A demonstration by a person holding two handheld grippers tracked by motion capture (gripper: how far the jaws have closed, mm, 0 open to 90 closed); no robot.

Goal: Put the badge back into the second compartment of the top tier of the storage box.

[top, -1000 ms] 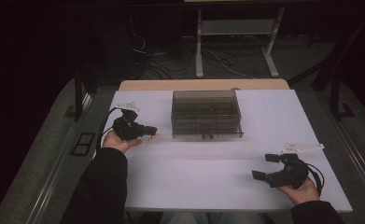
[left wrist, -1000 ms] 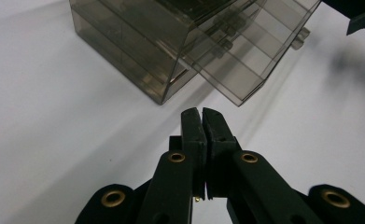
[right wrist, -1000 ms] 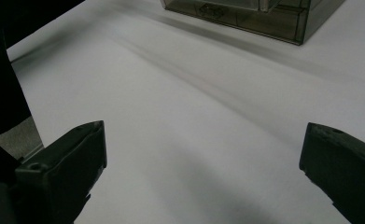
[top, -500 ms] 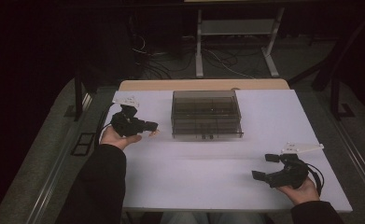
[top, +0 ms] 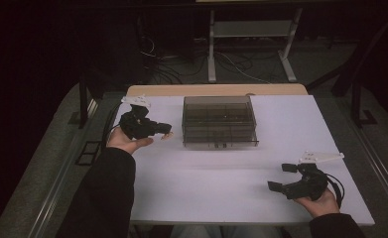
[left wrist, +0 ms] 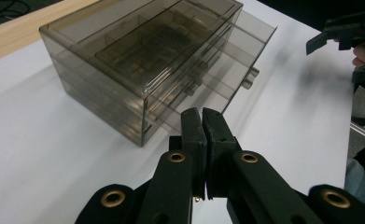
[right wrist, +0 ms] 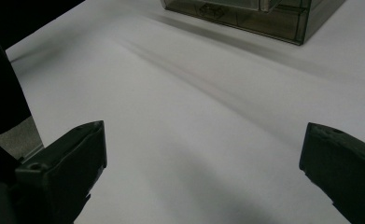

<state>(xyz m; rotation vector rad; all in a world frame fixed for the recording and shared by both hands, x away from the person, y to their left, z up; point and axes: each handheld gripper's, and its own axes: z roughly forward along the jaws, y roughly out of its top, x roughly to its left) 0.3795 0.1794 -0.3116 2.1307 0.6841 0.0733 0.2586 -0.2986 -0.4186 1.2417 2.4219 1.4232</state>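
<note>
**Two grippers flank a smoky drawer box on the white table**

Nearest the person, at the table's front right, the right gripper (top: 282, 177) lies in an upturned hand with its jaws spread wide and nothing between them. Its own view confirms this: the two black jaws stand far apart at the bottom corners, with bare white table (right wrist: 194, 121) between.

Farther in on the left, the left gripper (top: 164, 130) is held off the tabletop, just beside the left end of the drawer box (top: 220, 120) but apart from it. From above its jaws are too small to read; the left gripper view settles it, showing the left gripper (left wrist: 202, 122) clenched with its pads pressed together and nothing caught in them.

That view also shows the transparent grey drawer box (left wrist: 147, 60) close up: stacked drawers with inner dividers, and one drawer that seems to stand slightly out, its small knob visible. The box sits mid-table toward the far edge, well apart from the right gripper.
</note>
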